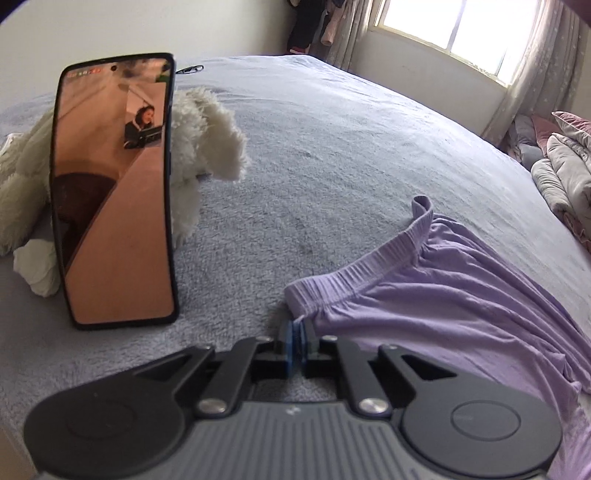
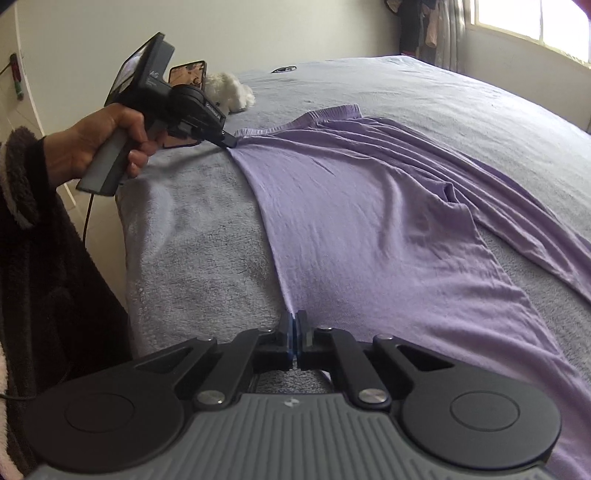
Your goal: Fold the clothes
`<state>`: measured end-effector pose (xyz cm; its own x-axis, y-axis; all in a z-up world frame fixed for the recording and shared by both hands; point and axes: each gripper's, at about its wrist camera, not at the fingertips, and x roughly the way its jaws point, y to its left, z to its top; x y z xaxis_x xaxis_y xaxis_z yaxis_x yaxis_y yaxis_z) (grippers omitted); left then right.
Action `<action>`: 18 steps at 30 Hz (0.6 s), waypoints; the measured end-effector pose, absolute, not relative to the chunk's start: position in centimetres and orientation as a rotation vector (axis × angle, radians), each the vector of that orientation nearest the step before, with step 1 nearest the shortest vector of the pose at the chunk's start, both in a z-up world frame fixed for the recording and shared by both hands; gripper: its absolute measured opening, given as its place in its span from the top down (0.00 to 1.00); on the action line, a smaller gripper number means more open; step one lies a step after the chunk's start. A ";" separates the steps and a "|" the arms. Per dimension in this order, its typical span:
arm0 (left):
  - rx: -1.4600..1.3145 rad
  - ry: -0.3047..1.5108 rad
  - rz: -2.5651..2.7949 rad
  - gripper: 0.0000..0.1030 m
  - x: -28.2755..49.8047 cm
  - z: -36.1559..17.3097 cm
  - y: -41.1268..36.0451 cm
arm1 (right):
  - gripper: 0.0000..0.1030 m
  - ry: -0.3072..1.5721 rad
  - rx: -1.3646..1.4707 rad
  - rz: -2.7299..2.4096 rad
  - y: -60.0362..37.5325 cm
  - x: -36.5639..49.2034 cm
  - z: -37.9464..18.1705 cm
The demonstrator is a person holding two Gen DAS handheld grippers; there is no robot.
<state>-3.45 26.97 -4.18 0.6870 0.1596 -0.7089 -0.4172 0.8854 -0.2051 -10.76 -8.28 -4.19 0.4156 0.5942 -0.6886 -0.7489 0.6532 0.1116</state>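
Note:
Lilac trousers lie spread on a grey bed cover, their ribbed waistband at the far end. My left gripper is shut on the near corner of that waistband, with fabric pinched between its blue pads. The right wrist view shows the same left gripper in a person's hand, biting the waistband corner. My right gripper is shut on the near left edge of a trouser leg, close to the bed's edge.
A phone stands propped against a white plush toy on the left of the bed. Glasses lie far back. Rumpled bedding sits at the right under a window. A dark fleecy sleeve fills the left.

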 end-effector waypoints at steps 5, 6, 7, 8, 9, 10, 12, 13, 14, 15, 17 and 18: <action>-0.370 0.716 0.323 0.64 -4.6 -3.2 26.7 | 0.77 0.747 -0.139 0.832 -10.2 -10.6 -2.9; -0.364 0.702 0.307 0.64 -4.9 -2.8 26.6 | 0.73 0.735 -0.116 0.809 -10.9 -10.5 -2.6; -0.353 0.687 0.289 0.64 -5.0 -2.4 26.4 | 0.72 0.722 -0.095 0.782 -11.7 -10.4 -2.4; -0.342 0.673 0.270 0.63 -5.2 -2.0 26.2 | 0.71 0.712 -0.076 0.750 -12.5 -10.2 -2.2; -0.326 0.658 0.253 0.63 -5.4 -1.6 25.9 | 0.70 0.704 -0.059 0.717 -13.3 -10.0 -2.1; -0.307 0.646 0.232 0.62 -5.6 -1.2 25.4 | 0.70 0.700 -0.045 0.683 -14.2 -9.8 -2.0; -0.267 0.631 0.175 0.62 -5.8 -0.7 24.1 | 0.69 0.695 -0.018 0.601 -16.1 -9.4 -1.9; -0.248 0.630 0.138 0.62 -5.7 -0.7 23.3 | 0.69 0.695 -0.005 0.553 -17.1 -9.3 -1.9; -0.228 0.628 0.101 0.62 -5.7 -0.6 22.6 | 0.69 0.693 0.003 0.501 -18.2 -9.3 -2.0; -0.211 0.631 0.060 0.62 -5.6 -0.6 21.8 | 0.69 0.689 0.009 0.446 -19.3 -9.3 -2.0; -0.186 0.652 -0.023 0.62 -5.2 -0.9 19.9 | 0.69 0.676 0.013 0.329 -21.4 -9.3 -2.2; -0.174 0.667 -0.065 0.62 -5.0 -1.0 18.9 | 0.69 0.668 0.005 0.262 -22.4 -9.4 -2.3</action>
<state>-5.02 18.94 -1.05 0.7839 -0.1160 -0.6099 0.0047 0.9835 -0.1810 -9.37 -22.36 -2.31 0.7534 0.2416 -0.6116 -0.2385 0.9671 0.0882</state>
